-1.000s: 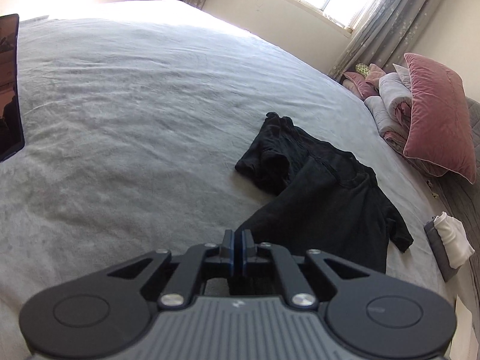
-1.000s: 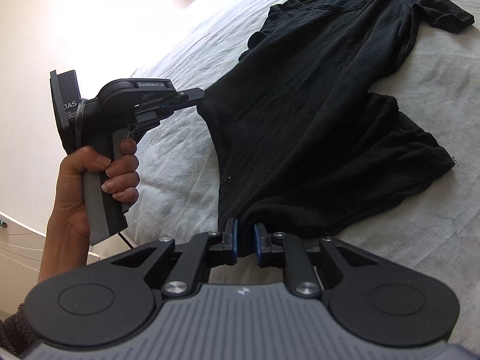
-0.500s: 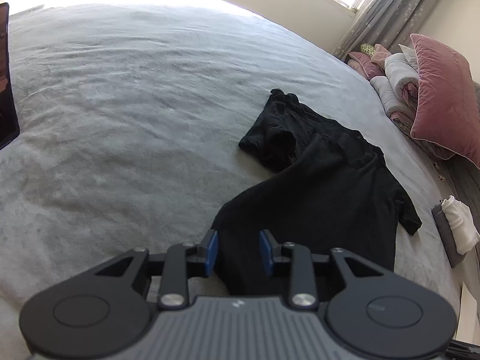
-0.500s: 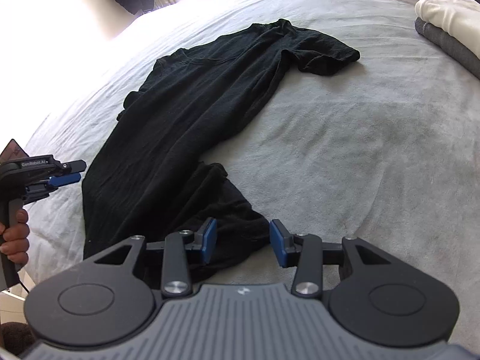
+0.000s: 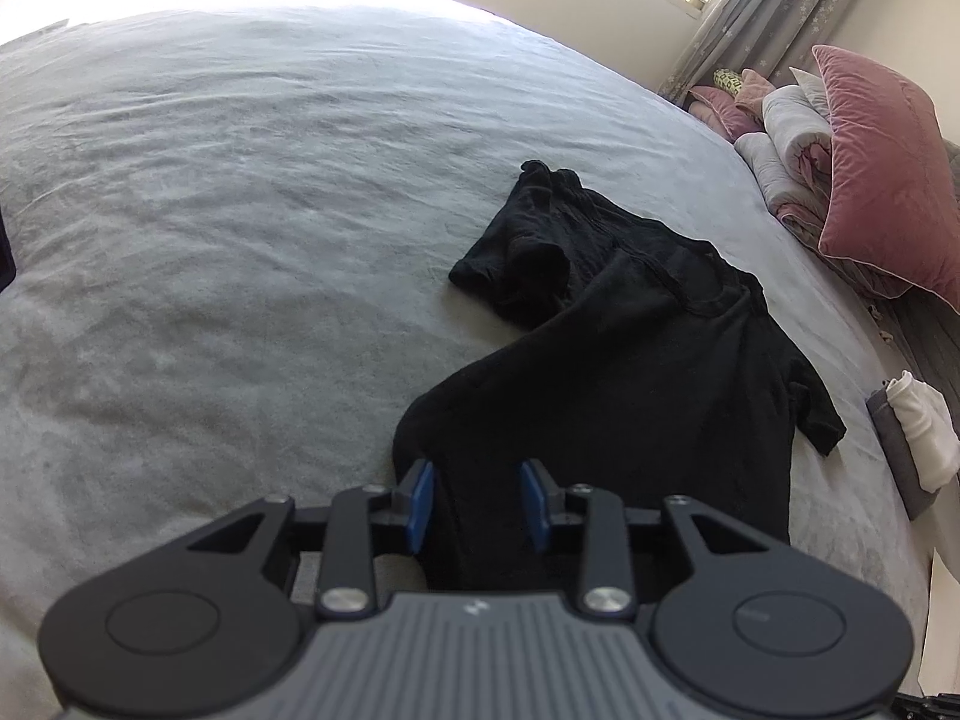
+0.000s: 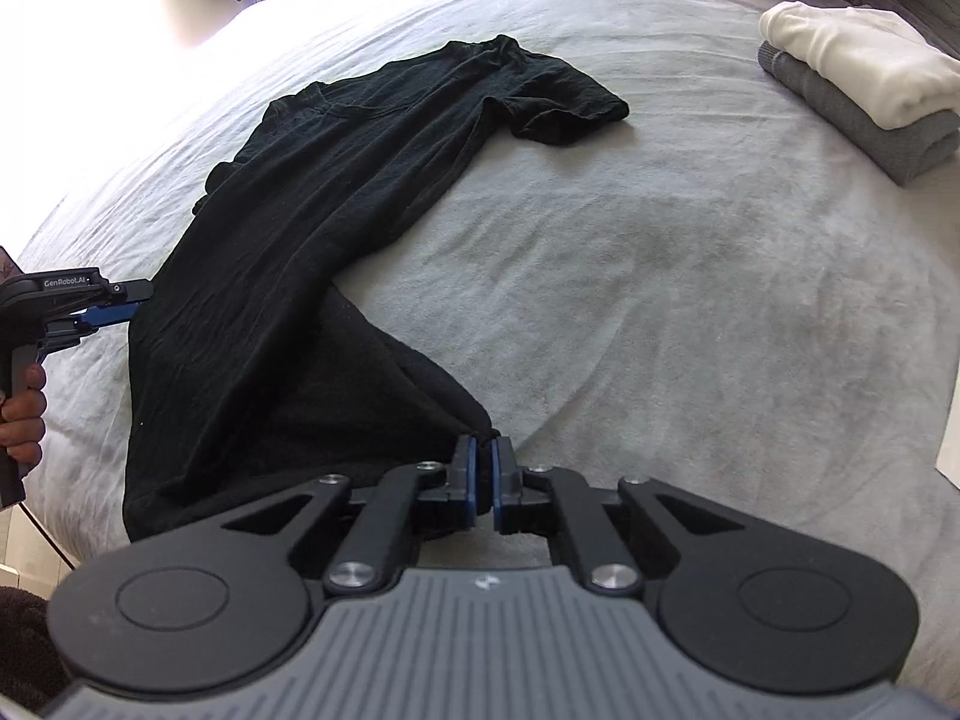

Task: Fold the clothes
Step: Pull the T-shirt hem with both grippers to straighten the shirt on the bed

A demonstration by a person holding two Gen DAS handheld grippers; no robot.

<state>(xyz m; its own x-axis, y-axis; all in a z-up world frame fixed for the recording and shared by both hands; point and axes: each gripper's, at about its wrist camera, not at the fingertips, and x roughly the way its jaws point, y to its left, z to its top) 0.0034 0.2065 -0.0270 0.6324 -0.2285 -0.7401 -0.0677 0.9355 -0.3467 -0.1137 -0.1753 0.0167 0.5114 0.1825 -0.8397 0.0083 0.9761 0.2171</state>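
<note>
Lying before the parted left gripper (image 5: pixel 477 504) – black T-shirt (image 5: pixel 630 360), hem corner in right gripper (image 6: pixel 480 474)

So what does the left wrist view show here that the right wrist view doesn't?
Only the left wrist view shows the window curtain, the upright pink velvet pillow and the left gripper head-on, jaws open over the shirt hem.

Only the right wrist view shows the right gripper shut on a hem corner, and the hand holding the left gripper's handle.

Both show the black T-shirt, the grey bedspread, and the folded white and grey clothes.
</note>
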